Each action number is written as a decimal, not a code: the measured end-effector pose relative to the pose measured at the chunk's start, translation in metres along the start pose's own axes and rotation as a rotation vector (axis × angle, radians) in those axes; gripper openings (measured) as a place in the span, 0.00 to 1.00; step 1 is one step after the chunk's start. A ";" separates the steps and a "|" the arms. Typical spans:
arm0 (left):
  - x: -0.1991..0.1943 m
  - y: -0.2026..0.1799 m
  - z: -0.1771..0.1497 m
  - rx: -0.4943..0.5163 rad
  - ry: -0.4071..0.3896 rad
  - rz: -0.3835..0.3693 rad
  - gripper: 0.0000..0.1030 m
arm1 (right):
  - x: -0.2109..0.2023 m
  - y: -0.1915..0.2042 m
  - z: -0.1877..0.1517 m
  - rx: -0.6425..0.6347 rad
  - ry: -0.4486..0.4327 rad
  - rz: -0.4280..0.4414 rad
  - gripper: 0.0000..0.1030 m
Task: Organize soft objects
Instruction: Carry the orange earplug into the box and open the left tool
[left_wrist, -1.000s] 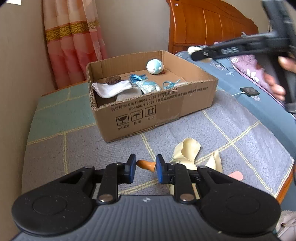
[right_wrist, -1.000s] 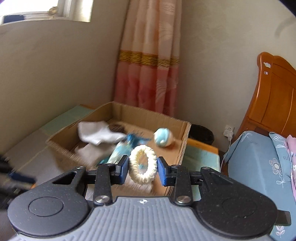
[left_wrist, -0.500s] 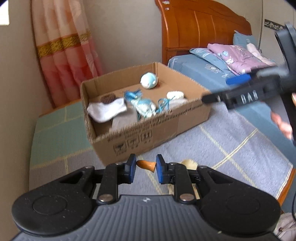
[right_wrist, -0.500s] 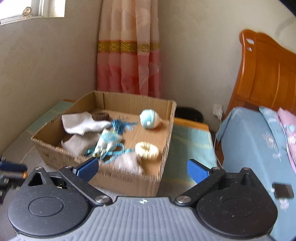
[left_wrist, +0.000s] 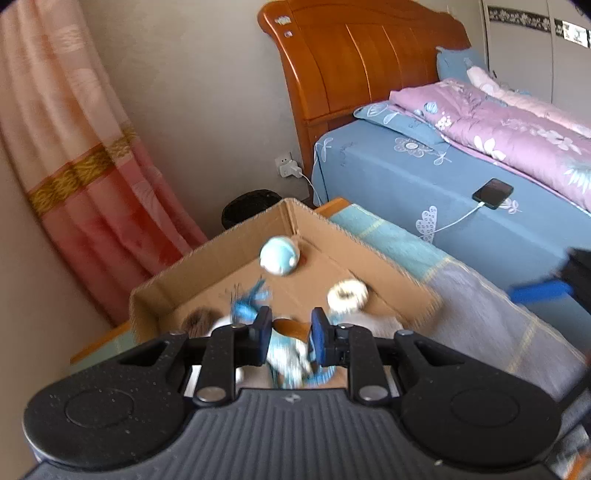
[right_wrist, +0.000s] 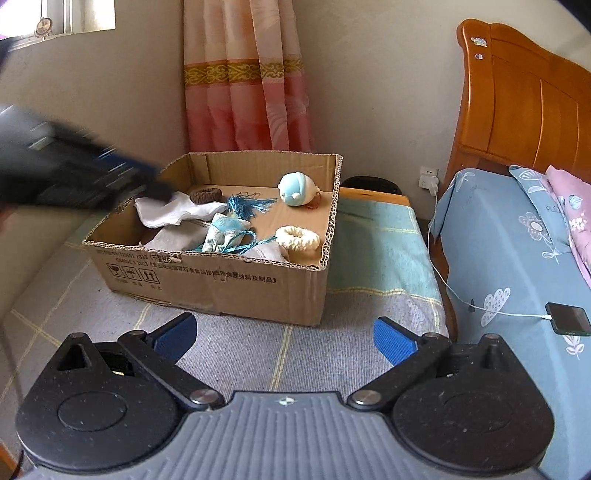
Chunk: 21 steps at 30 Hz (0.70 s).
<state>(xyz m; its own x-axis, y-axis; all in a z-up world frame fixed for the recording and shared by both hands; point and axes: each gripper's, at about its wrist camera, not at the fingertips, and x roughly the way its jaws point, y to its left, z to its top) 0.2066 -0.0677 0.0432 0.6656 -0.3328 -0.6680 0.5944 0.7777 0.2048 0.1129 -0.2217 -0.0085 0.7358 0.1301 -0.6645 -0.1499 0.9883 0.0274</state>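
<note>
Risk judged: the small orange-brown piece (left_wrist: 290, 328) could be let go short of the cardboard box (right_wrist: 236, 275) or snagged on the blue tassel (right_wrist: 245, 204), since the left tool (left_wrist: 290, 332) is seen blurred above the box. Left tool nearly closed, pinching that piece. Right tool (right_wrist: 282, 336) spread wide, empty, held off the box over the mat. Cream ring (right_wrist: 297, 238) lies inside the box.
</note>
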 end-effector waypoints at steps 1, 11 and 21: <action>0.007 0.000 0.005 -0.002 0.004 0.002 0.21 | -0.002 -0.001 0.000 0.001 -0.003 -0.001 1.00; 0.038 0.005 0.024 -0.071 -0.027 0.063 0.99 | -0.012 -0.012 -0.003 0.014 -0.019 -0.021 1.00; -0.019 0.004 -0.010 -0.086 -0.024 0.094 0.99 | -0.024 -0.007 -0.007 -0.001 -0.035 0.002 1.00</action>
<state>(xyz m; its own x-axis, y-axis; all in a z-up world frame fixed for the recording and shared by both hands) 0.1915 -0.0533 0.0497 0.7278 -0.2680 -0.6312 0.4887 0.8484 0.2033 0.0915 -0.2319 0.0015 0.7579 0.1350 -0.6383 -0.1520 0.9880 0.0285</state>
